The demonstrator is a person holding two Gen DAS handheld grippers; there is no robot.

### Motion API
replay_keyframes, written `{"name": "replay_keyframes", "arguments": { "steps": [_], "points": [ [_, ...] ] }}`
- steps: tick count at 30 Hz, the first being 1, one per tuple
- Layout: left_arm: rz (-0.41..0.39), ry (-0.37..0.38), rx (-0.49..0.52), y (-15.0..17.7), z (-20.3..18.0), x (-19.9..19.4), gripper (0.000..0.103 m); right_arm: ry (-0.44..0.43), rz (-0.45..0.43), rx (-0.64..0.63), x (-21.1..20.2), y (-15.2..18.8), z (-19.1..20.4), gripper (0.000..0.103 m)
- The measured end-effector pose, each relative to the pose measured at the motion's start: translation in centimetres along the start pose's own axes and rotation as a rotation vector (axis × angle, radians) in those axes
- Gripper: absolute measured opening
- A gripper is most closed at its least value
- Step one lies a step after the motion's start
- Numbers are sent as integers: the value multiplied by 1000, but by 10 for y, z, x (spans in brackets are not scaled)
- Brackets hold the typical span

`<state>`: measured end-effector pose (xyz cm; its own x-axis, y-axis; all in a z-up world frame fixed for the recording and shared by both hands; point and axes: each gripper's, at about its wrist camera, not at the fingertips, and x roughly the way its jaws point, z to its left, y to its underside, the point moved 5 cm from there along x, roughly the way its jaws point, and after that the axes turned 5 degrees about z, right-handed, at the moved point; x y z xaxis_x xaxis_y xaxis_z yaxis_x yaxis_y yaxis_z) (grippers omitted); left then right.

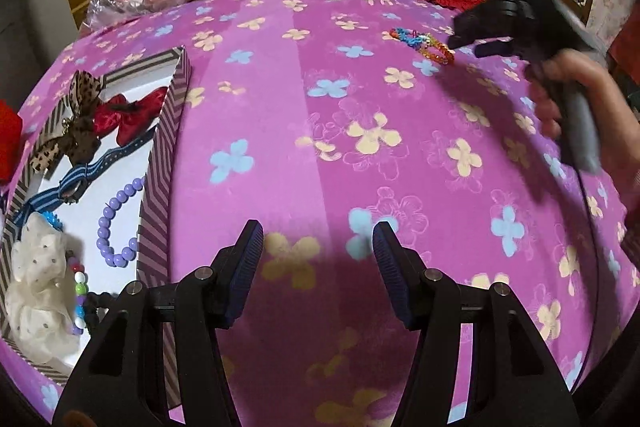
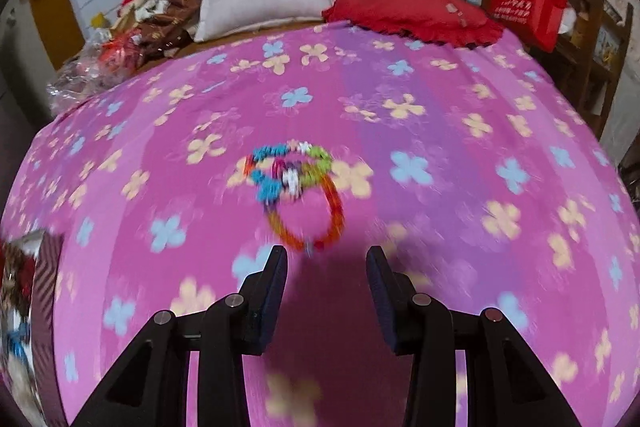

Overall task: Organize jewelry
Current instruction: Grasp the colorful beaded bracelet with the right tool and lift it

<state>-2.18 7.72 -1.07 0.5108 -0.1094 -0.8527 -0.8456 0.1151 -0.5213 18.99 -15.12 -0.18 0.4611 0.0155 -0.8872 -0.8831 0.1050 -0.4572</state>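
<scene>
Both pairs of jaws stand spread with nothing between them.

In the left wrist view, the left gripper (image 1: 318,247) hangs over bare pink flowered bedspread (image 1: 280,99), its pads apart and empty. Just to its left sits the striped box (image 1: 160,155), already holding a purple bead bracelet (image 1: 112,223), red and leopard bows, a blue ribbon and a white scrunchie. Far across the bed, the right gripper (image 1: 464,43), blurred and angled downward in a hand (image 1: 560,95), has its tips just beside the colourful bracelets (image 1: 424,43).

In the right wrist view, the right gripper (image 2: 326,259) points steeply down at the bedspread (image 2: 440,107). The bracelets (image 2: 298,191) lie in a loose overlapping cluster just beyond the fingertips, an orange loop nearest, with blue, green and white pieces behind. The whole picture is smeared, which suggests the hand is moving fast.

The risk, as I judge it, is that a hurried approach shoves the light loops across the soft cloth, or that the jaws close on only the orange loop and leave the rest behind. The box is well apart from the cluster, so a weak pinch could drop pieces on the carry.
</scene>
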Motion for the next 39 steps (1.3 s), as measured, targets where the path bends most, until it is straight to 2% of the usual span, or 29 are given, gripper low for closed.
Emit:
{"name": "replay_keyframes", "arguments": {
  "steps": [4,8,11,14,21,22,24,29,33,36,39],
  "points": [
    [20,13,-25,0,7,6,57,43,38,15,28,-12,0,25],
    [32,14,-33,1,9,10,57,62,36,32,32,-14,-7,9],
    [32,7,-30,0,10,11,57,59,49,4,26,-2,-6,9],
    [32,1,-27,1,10,10,57,20,75,-37,10,29,-3,9],
    [22,15,-27,3,6,1,57,-134,138,-101,-56,151,-21,9],
    [22,16,-27,3,4,0,57,-161,135,-101,-65,168,-27,9],
    [27,16,-22,1,-1,-2,57,-163,101,-92,-74,188,-39,8],
    [48,7,5,-18,-15,-10,57,-231,45,-38,-74,188,-49,9],
    [70,-5,22,-47,-25,-8,57,-247,4,-50,-73,187,-46,9],
    [116,36,20,-80,-39,8,57,-266,-16,-44,-73,186,-47,9],
    [131,35,30,-115,-55,30,57,-296,-36,-30,-71,184,-50,9]
  ]
}}
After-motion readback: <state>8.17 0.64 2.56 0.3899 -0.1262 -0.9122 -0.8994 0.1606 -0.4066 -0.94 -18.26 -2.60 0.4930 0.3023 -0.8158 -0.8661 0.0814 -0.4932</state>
